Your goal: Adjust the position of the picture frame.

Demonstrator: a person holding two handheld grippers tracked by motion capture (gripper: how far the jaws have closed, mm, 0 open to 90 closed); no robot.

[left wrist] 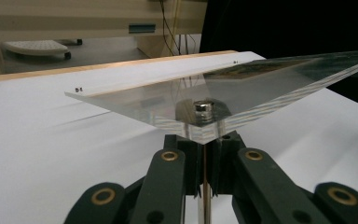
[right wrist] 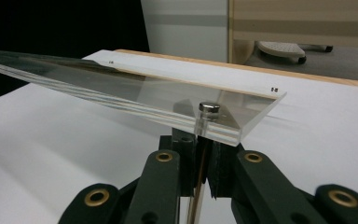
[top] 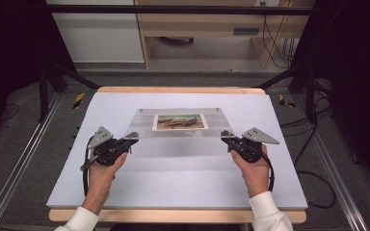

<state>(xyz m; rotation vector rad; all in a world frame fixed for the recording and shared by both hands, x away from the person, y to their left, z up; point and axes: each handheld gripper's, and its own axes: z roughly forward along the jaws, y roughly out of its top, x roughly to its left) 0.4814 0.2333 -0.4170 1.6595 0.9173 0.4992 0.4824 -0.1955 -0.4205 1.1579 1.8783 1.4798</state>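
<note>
No writing, label, brand, number or sign can be read anywhere. The picture (top: 180, 121) inside the clear frame (top: 144, 127) shows a painted scene in browns and greens without any words, and the drawer label plate (top: 246, 31) on the desk beyond the table is too small to make out.

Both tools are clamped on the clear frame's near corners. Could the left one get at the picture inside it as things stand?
Probably not. The left tool is shut on a corner of the clear frame, and the picture lies sandwiched inside the clear sheets, so nothing is exposed to grip.
</note>
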